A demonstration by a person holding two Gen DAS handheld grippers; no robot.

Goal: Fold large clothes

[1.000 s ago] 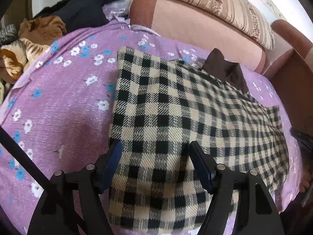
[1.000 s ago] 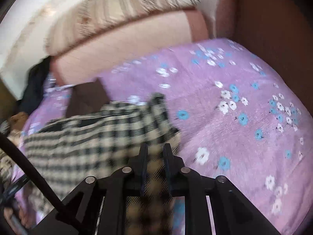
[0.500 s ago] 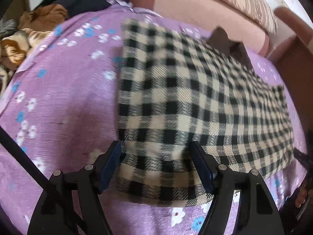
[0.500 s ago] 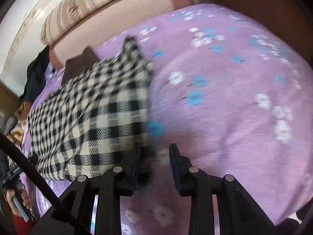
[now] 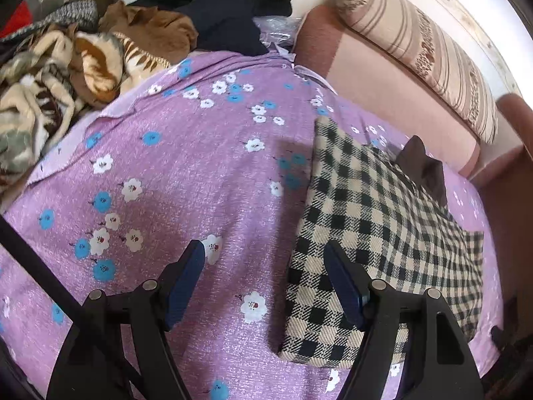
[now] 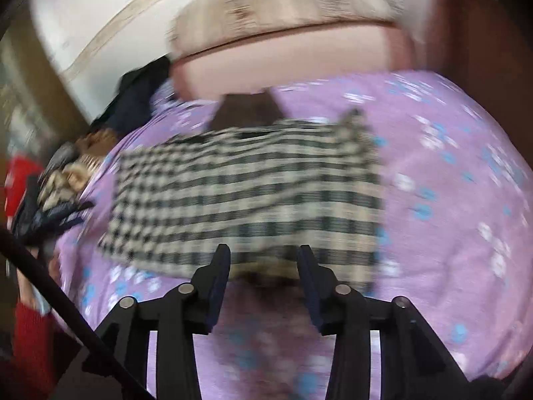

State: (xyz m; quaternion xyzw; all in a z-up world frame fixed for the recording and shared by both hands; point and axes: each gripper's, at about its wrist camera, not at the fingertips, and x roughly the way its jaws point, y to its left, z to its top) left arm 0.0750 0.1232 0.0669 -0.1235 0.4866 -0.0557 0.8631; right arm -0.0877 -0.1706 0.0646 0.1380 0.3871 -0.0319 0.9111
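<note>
Since half a second ago the left hand-held gripper (image 5: 265, 278) is pulling off to the left of the checked garment (image 5: 383, 240), its fingers now straddling bare sheet where they were straddling cloth; the right hand-held gripper (image 6: 263, 268) is spreading wider than before and backing away from the garment's near edge. Left hand-held gripper: jaws standing wide apart, holding nothing, its right finger (image 5: 343, 283) overlapping the garment's left border in view, contact not determinable. Right hand-held gripper: jaws also standing apart, empty, tips lying just at the garment's near hem in the right wrist view; that view is smearing with motion blur, so touching or not cannot be told. The checked garment (image 6: 246, 196), cream and black, is lying folded into a rough rectangle flat on the purple flowered sheet (image 5: 186, 173) covering the bed, toward the right side in the left wrist view. A dark brown piece (image 5: 424, 166) is sticking out from under the garment's far edge. Behind the bed a pink sofa back (image 5: 383, 76) is running along the far side, with a striped bolster (image 5: 423, 46) resting on top of it. At the far left corner a heap of other clothes (image 5: 66, 66) is sitting, tan, tiger-striped and grey, with a dark pile (image 5: 230, 10) just beside it toward the sofa. In the right wrist view something red (image 6: 20, 180) is showing at the left margin, too blurred to identify.
</note>
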